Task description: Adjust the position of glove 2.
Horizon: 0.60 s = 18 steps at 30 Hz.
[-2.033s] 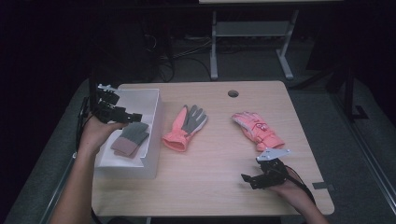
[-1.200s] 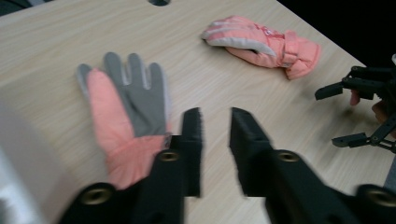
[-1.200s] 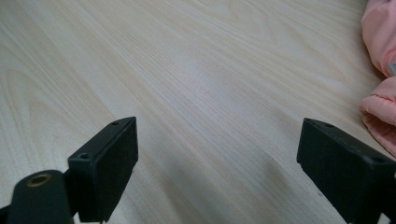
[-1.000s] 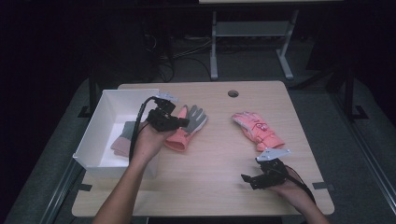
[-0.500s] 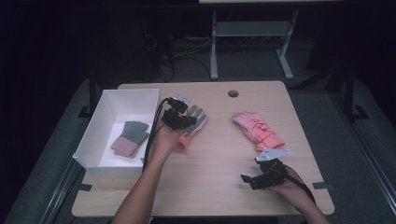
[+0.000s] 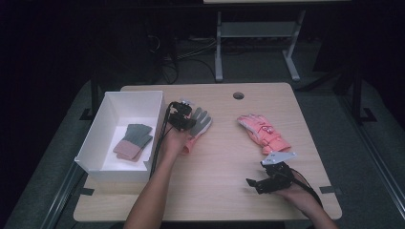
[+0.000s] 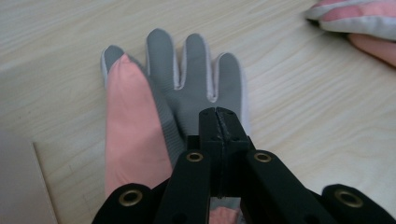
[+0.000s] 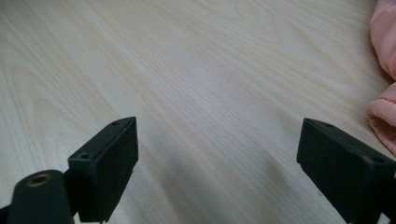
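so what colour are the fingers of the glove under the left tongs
Grey fingers with pale edging; a pink thumb folds over them. Clearest in the left gripper view.

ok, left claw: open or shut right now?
Shut. In the left gripper view the left claw has its jaws pressed together, nothing visibly between them, over the grey-palmed glove lying flat on the table.

Glove (image 7: 187, 93) cuff hidden behind jaws

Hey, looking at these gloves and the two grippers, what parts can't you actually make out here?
- Grey and pink glove, left gripper view: its cuff is hidden behind the left hand-held gripper, whose jaws are shut.
- Whether those jaw tips touch the glove: not clear in the left gripper view.
- Pink glove, right gripper view: cut off by the right edge.
- Glove in the white bin, high view: too small to tell its details.
- Right hand-held gripper, high view: jaws small and dark.
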Each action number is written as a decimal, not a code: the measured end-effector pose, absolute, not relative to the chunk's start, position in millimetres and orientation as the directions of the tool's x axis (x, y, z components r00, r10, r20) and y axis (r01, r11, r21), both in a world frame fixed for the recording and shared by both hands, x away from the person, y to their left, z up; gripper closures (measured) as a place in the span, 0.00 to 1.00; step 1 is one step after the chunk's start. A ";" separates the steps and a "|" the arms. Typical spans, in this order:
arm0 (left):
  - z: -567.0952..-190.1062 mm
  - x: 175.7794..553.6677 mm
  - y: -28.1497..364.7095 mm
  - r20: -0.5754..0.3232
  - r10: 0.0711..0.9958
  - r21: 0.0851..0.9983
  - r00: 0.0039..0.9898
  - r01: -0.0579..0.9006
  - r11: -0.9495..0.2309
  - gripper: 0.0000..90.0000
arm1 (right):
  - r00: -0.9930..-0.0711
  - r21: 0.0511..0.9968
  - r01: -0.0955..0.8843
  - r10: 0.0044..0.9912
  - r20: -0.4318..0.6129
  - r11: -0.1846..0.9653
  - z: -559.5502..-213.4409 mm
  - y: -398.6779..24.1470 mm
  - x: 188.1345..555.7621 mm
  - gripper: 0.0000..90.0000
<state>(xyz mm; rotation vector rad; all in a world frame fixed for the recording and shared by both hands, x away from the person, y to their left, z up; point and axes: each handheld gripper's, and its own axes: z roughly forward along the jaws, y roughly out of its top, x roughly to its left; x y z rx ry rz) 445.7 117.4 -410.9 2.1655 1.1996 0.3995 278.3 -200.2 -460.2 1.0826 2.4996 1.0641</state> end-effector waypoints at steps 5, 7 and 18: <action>-419.8 449.1 118.1 -0.026 0.855 0.643 0.518 0.663 -0.382 1.00 | -0.699 0.693 0.555 0.709 0.090 0.459 -460.4 -200.7 277.8 0.14; -422.7 450.4 118.0 -0.030 0.859 0.639 0.510 0.671 -0.376 1.00 | -0.699 0.693 0.555 0.710 0.089 0.460 -460.5 -201.0 277.8 0.14; -441.9 451.9 111.4 -0.042 0.845 0.594 0.533 0.694 -0.408 1.00 | -0.699 0.693 0.555 0.709 0.089 0.460 -460.3 -200.7 277.5 0.14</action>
